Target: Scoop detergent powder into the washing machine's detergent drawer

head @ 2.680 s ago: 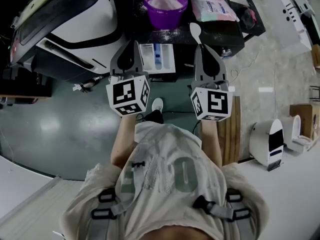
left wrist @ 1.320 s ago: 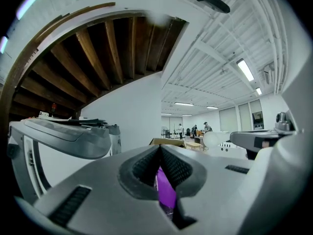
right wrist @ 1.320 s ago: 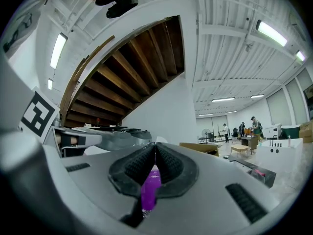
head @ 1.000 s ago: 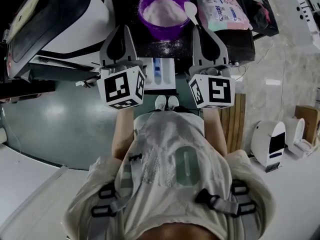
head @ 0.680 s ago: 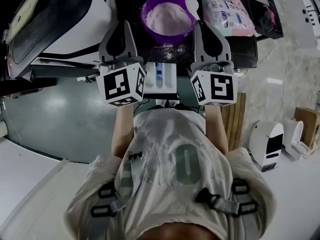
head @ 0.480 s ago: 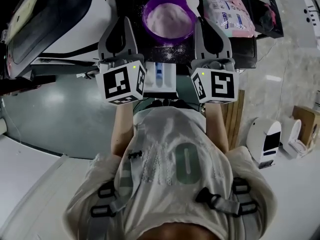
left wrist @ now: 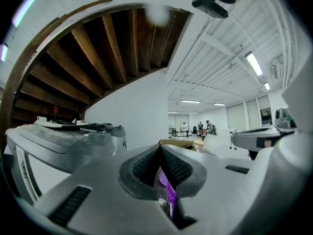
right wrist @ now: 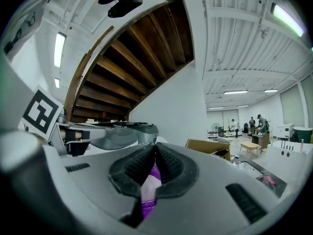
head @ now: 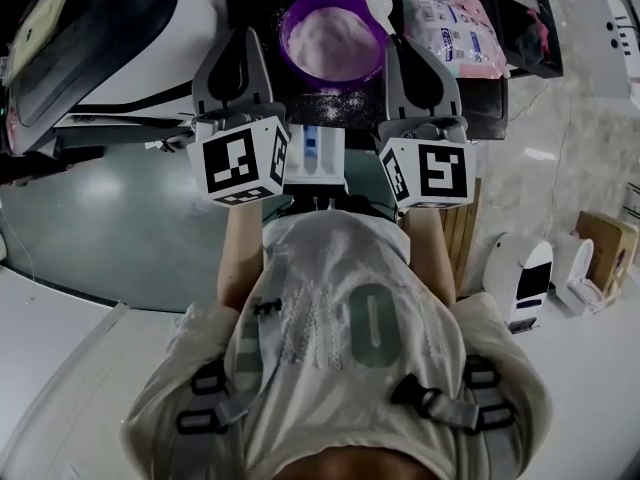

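Both shut (right gripper (head: 399, 40) on spoon (head: 378, 2))

A dark worktop (head: 478, 86) stands beside the washing machine (head: 130, 28); on it sits a purple tub (head: 288, 38) full of pale powder (head: 335, 40); a pink-and-white packet (head: 452, 23) lies near its right side; spilt powder (head: 335, 106) dusts the surface before the tub.

Head view dim, desat., faint glare on floor (head: 110, 208). Gripper views brighter w/ ceiling strips (left wrist: 254, 62); heavy fisheye, black corners, left gripper (left wrist: 160, 150) soft.
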Demonstrator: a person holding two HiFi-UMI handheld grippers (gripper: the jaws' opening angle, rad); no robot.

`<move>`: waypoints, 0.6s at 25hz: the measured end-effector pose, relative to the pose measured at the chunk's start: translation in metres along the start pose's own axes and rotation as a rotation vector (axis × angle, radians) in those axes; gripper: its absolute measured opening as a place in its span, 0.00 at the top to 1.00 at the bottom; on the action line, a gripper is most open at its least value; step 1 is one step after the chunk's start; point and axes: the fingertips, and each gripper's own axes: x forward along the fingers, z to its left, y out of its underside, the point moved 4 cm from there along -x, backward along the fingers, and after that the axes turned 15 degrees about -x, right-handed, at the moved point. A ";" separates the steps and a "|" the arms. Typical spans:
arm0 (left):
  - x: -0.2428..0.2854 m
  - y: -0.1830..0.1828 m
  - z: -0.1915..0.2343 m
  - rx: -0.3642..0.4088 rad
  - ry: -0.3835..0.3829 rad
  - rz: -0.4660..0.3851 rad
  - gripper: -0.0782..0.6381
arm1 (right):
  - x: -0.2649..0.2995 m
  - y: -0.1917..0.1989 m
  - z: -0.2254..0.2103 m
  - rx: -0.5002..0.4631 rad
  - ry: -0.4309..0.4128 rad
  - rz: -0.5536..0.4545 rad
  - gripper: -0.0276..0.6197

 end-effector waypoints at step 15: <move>-0.002 0.003 0.012 -0.030 -0.015 0.015 0.86 | 0.042 0.006 0.033 -0.129 -0.499 0.222 0.94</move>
